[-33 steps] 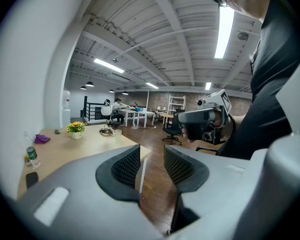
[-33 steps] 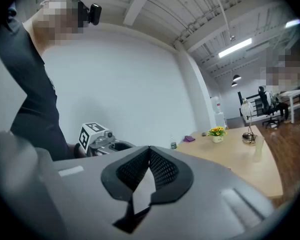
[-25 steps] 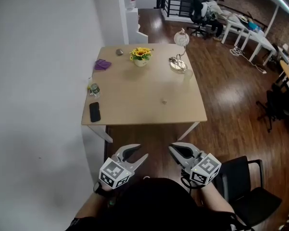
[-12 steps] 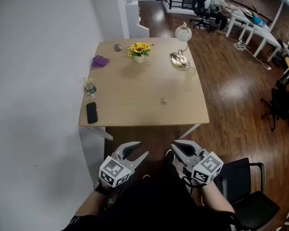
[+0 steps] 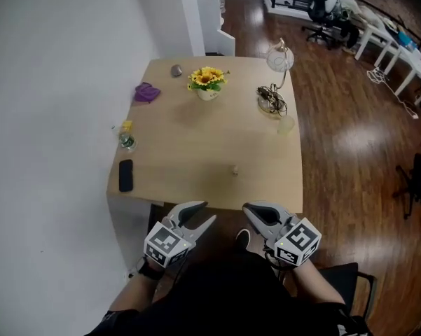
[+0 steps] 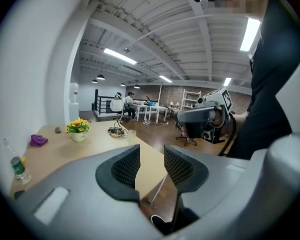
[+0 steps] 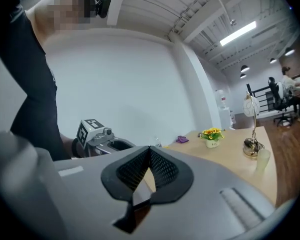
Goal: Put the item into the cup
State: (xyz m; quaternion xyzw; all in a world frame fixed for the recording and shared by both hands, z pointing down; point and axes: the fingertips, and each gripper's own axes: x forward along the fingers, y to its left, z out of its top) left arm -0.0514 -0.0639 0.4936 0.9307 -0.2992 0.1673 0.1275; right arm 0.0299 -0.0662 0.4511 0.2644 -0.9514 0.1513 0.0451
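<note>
A table is sitting ahead of both grippers. The left gripper is gaping empty; the right gripper is pinching shut on nothing. The item is lying just ahead, the cup beyond, so opening first looks wise.

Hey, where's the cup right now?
In the head view, the cup stands at the right edge of the table, just on the near side of the lamp.

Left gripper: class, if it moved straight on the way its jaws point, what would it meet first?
Probably the table: its near edge shows in the gap between the open jaws of the left gripper, with nothing in front of it. Depth is unclear.
</note>
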